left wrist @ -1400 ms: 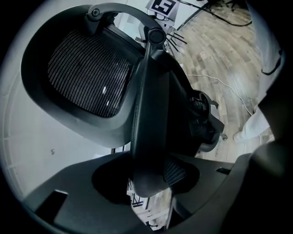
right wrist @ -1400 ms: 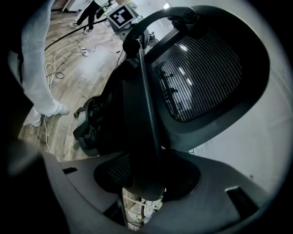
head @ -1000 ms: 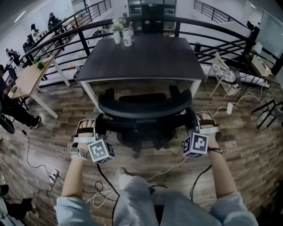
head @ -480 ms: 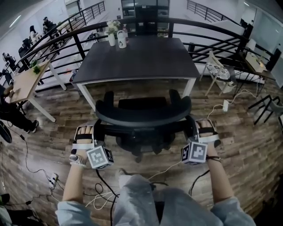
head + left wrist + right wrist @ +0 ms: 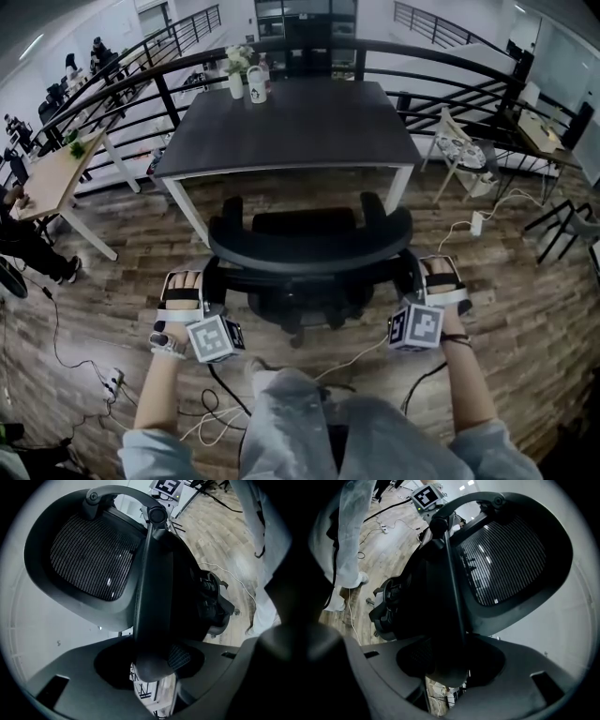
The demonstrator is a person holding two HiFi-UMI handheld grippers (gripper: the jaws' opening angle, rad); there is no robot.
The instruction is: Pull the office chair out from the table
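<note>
The left claw (image 5: 210, 281) is clenched on the left end of the back of the office chair (image 5: 309, 242). The right claw (image 5: 411, 277) is clenched on the right end. In each claw's own view, a dark bar of the chair frame runs down between the two jaws and sits tight there. The chair stands on the wooden floor (image 5: 525, 309) in front of the dark surface (image 5: 291, 122), with its back to the person. Since a second ago the chair has rolled a little way toward the person. Both hands have come back with it, and more floor now shows between the chair and the front edge of the surface. The surface has not moved, and the cup (image 5: 257, 84) at its far end stands where it was. So the pull seems to be working, and both claws have kept their hold. The chair looks mostly out from the surface now. A bit more pulling straight back would likely finish the job.
</note>
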